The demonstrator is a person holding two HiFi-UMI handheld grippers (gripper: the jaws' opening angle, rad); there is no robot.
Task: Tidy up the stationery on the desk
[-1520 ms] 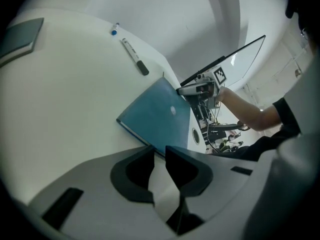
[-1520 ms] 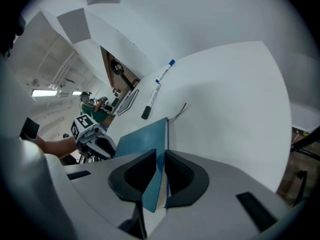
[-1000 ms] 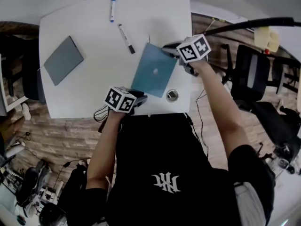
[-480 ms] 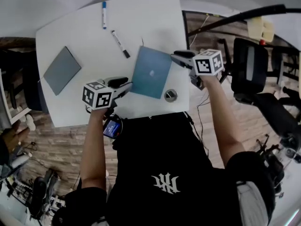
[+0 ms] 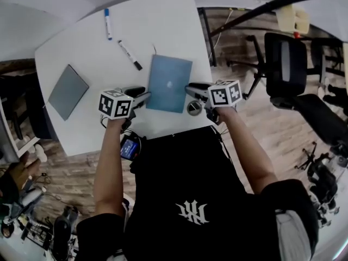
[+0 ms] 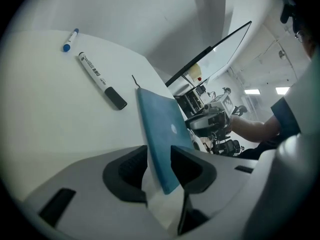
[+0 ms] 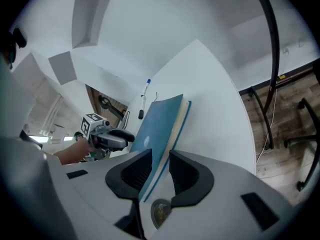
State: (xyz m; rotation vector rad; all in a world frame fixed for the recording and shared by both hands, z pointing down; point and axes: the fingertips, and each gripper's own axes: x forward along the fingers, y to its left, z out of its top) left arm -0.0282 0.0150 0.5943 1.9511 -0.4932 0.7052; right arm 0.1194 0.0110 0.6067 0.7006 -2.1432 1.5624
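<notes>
Lying flat on the white desk (image 5: 163,20), the blue notebook (image 5: 169,83) is sitting between the two grippers. Its long axis is running away from them toward the desk's far edge, tipped slightly to the right. The left gripper (image 5: 144,95) is hovering at the notebook's near left corner. Its jaws have just been opening and are standing apart, released, with the corner showing in the gap and no pad pressing it. The right gripper (image 5: 190,88) is facing the opposite long edge, where cream page edges are showing. Its jaws have likewise been opening and are gripping nothing. Ahead and left of the left gripper, a black-capped marker (image 5: 130,55) is lying diagonally, its cap pointing back toward the notebook. Beyond it a blue marker (image 5: 107,16) is lying, and a grey notebook (image 5: 68,91) is resting well off to the left.
</notes>
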